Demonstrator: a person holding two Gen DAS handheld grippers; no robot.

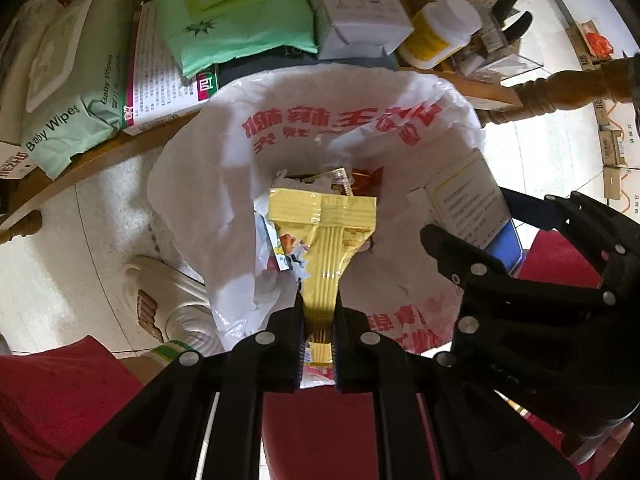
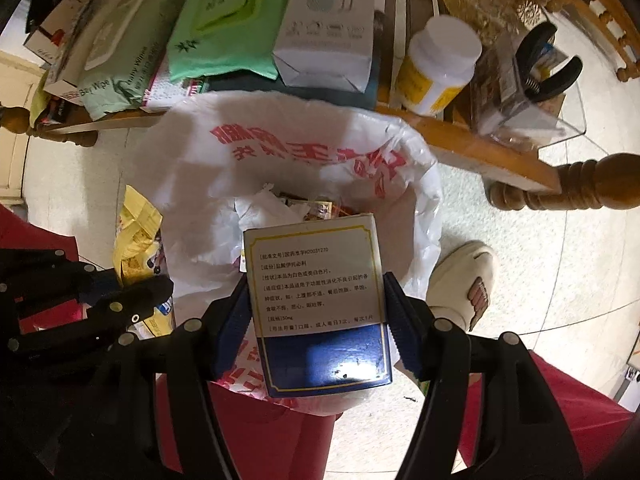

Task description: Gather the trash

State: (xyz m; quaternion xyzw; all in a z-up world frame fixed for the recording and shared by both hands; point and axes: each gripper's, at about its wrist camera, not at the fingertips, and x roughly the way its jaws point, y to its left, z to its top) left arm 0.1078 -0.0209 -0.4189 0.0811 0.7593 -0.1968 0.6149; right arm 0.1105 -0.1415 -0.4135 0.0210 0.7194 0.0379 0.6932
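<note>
A white plastic bag (image 1: 224,184) with red print lines an open trash bin on the floor and holds several scraps. My left gripper (image 1: 318,320) is shut on a yellow snack wrapper (image 1: 324,232) and holds it over the bag's mouth. My right gripper (image 2: 316,304) is shut on a white and blue medicine box (image 2: 316,292), also over the bag (image 2: 192,200). In the left wrist view the right gripper (image 1: 452,248) and its box (image 1: 468,200) show at the right. In the right wrist view the left gripper (image 2: 132,296) and wrapper (image 2: 136,232) show at the left.
A low wooden table (image 2: 480,152) stands just behind the bin, stacked with baby wipes packs (image 1: 76,92), a white box (image 2: 328,20), a yellow pill bottle (image 2: 436,68) and a black clip (image 2: 544,64). Cream slippers (image 1: 168,300) (image 2: 464,280) and red trouser legs flank the bin.
</note>
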